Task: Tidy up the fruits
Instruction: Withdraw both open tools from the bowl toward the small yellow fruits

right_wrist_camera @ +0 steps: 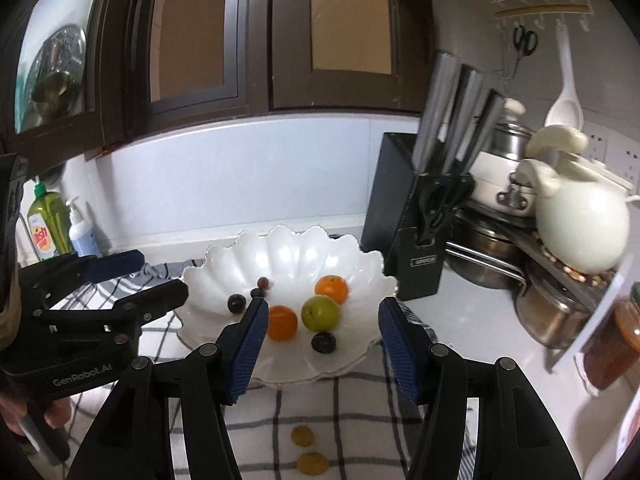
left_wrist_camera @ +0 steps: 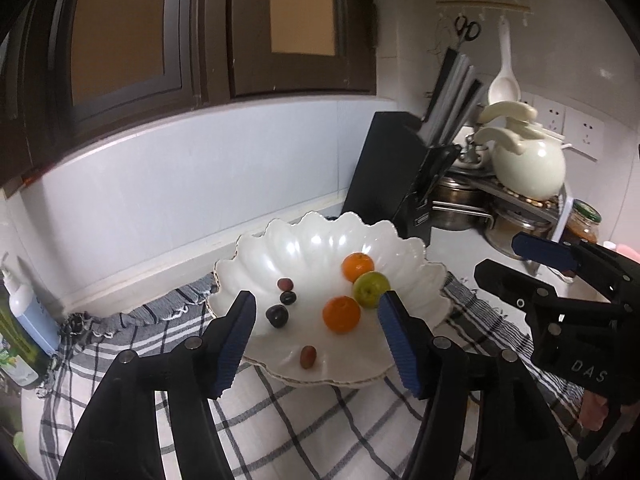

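White and scalloped, the bowl (left_wrist_camera: 304,240) sits mid-frame in both wrist views, resting on a grey-and-white checked cloth (left_wrist_camera: 320,420) spread over the counter. Inside it lie two oranges, one toward the back (left_wrist_camera: 357,266) and one nearer the front (left_wrist_camera: 341,314), with a green fruit (left_wrist_camera: 371,289) touching the rear orange. Left of them are small dark fruits: a reddish one (left_wrist_camera: 285,283), a dark one (left_wrist_camera: 287,298) just below it and a larger dark plum (left_wrist_camera: 277,315). A brownish-red date (left_wrist_camera: 308,357) lies alone near the front rim.

In the right wrist view, two small yellow fruits (right_wrist_camera: 303,436) (right_wrist_camera: 313,463) lie on the cloth at the bottom centre, outside the bowl.

The left gripper (left_wrist_camera: 318,340) hovers in front of the bowl with its blue-padded jaws spread wide, holding nothing. The right gripper (right_wrist_camera: 322,350) is likewise wide apart and empty, low in its own frame.

A black knife block (right_wrist_camera: 404,216) stands right of the bowl, with a cream jug (right_wrist_camera: 580,224) and steel pots (right_wrist_camera: 484,256) at the right edge. A green dish-soap bottle (right_wrist_camera: 46,228) stands at the left.
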{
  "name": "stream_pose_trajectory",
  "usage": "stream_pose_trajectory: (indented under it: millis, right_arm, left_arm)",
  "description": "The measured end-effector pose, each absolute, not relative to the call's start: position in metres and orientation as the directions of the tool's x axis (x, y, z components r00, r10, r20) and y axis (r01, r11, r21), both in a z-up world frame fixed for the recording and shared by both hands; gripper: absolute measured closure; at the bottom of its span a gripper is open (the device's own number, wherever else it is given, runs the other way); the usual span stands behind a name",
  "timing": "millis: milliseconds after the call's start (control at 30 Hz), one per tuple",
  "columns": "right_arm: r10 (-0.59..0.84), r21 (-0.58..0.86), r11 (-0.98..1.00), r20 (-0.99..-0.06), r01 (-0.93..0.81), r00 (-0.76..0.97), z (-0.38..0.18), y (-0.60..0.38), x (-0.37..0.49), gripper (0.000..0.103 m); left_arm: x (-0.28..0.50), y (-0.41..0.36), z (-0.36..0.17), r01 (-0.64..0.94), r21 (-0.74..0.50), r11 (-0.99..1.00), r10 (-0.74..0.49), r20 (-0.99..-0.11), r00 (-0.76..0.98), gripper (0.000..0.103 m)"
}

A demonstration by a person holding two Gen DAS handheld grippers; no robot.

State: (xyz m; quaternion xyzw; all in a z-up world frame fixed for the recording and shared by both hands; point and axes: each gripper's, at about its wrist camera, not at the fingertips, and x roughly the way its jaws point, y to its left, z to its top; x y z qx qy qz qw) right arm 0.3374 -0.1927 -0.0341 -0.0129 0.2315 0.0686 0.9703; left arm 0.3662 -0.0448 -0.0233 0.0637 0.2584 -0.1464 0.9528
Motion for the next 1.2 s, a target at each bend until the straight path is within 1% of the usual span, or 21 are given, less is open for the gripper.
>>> stream_pose_trajectory:
  millis: [167, 433, 800, 1067, 1200]
  right_arm:
    - [0.119, 0.017, 0.992, -0.441, -0.125, 0.89, -0.032, -0.199, 0.317, 0.045]
    - [0.104, 0.007, 0.994, -0.432, -0.112, 0.896, -0.035, -0.2, 0.289, 0.045]
    - [0.12, 0.024, 0.992, -0.508, -0.125, 0.853, -0.062, -0.202, 0.274, 0.045]
    - [0.126, 0.012, 0.99, -0.554, -0.143, 0.823, -0.083, -0.196, 0.272, 0.045]
    - [0.13, 0.018, 0.989, -0.584, -0.147, 0.801, -0.094, -0.194, 0.276, 0.046]
  left_arm:
    - [0.347, -0.049, -0.018, 0.335, 0.067, 0.94, -0.263, -0.487, 0.833, 0.039]
    - [0.323, -0.054, -0.02, 0.372, 0.083, 0.925, -0.29, -0.48, 0.828, 0.039]
    - [0.301, -0.062, -0.039, 0.433, 0.129, 0.892, -0.325, -0.483, 0.813, 0.039]
    - [0.299, -0.068, -0.06, 0.498, 0.165, 0.851, -0.358, -0.509, 0.783, 0.041]
    - [0.303, -0.071, -0.071, 0.53, 0.166, 0.831, -0.378, -0.531, 0.759, 0.045]
